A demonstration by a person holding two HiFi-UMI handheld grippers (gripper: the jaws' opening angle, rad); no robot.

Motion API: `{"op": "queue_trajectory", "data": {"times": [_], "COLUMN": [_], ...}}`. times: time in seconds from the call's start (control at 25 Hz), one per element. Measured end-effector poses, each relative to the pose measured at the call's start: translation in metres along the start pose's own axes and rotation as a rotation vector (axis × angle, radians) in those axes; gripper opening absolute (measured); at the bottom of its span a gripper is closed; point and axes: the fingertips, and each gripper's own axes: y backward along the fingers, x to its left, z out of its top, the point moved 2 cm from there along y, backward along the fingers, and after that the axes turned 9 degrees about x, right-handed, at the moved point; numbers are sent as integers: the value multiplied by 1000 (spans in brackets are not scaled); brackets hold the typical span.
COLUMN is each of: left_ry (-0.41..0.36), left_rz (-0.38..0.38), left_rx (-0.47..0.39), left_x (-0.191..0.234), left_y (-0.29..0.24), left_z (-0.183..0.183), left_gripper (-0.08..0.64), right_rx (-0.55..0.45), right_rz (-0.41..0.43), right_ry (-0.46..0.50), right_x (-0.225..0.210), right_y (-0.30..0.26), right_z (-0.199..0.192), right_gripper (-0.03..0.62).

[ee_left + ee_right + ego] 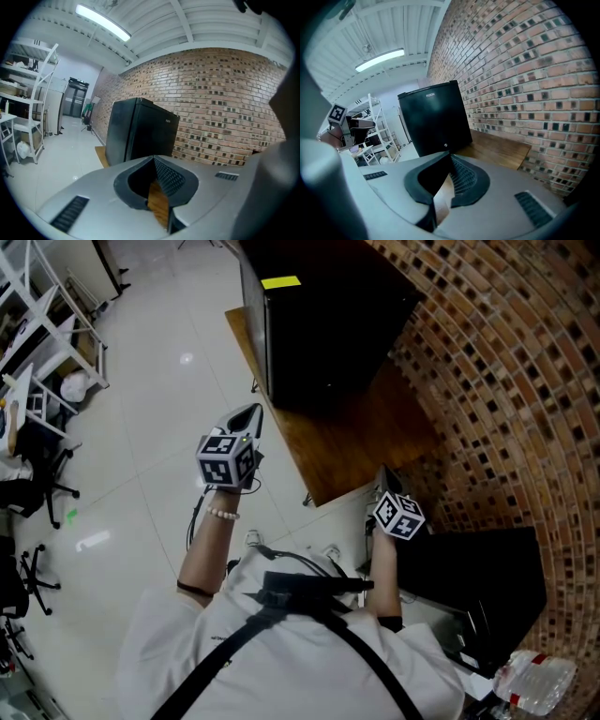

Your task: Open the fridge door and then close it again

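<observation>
A small black fridge [319,315] stands with its door closed on a low wooden table [366,442] against the brick wall. My left gripper [249,414] hangs to the left of the table's near corner, short of the fridge, jaws shut and empty. My right gripper [382,476] hovers over the table's near edge, also shut with nothing in it. The left gripper view has the fridge [140,133] ahead beyond the closed jaws [153,159]. In the right gripper view the fridge front [433,117] faces me past the closed jaws [450,155], well out of reach.
The brick wall [506,381] runs along the right. White shelving [47,324] and office chairs [28,484] stand at the left across the tiled floor. A black case [478,577] and a plastic water bottle [536,682] lie at the lower right.
</observation>
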Motion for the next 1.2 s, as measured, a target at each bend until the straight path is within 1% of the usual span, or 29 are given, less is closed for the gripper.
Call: {"op": "queue_trajectory", "data": {"times": [0.12, 0.32, 0.72, 0.76, 0.84, 0.88, 0.96, 1.0, 1.16, 1.2], "left_ry": [-7, 7, -22, -27, -39, -44, -53, -58, -78, -85], "left_rz": [-18, -33, -26, -27, -27, -25, -21, -22, -37, -43], "left_rx": [3, 0, 6, 11, 22, 27, 37, 40, 43, 50], "left_x": [-2, -5, 0, 3, 9, 12, 19, 23, 37, 40], "left_y": [-2, -7, -21, -24, -33, -37, -47, -51, -73, -80], "left_z": [0, 3, 5, 5, 5, 6, 10, 12, 23, 25], "left_gripper": [0, 0, 4, 52, 87, 134, 202, 221, 232, 246], "right_rx": [-1, 0, -5, -4, -4, -4, -8, -11, -28, -32], "right_rz": [-2, -10, -38, -40, -48, -53, -64, -71, -103, -114], "right_ry": [3, 9, 2, 1, 0, 0, -2, -2, -7, -9], "right_x": [1, -2, -11, -11, -12, -13, -14, -15, -16, -16], "right_y": [0, 2, 7, 7, 8, 8, 9, 10, 12, 13], "right_z": [0, 0, 2, 2, 1, 2, 3, 4, 8, 9], "right_gripper": [0, 0, 0, 0, 0, 0, 0, 0, 0, 0]}}
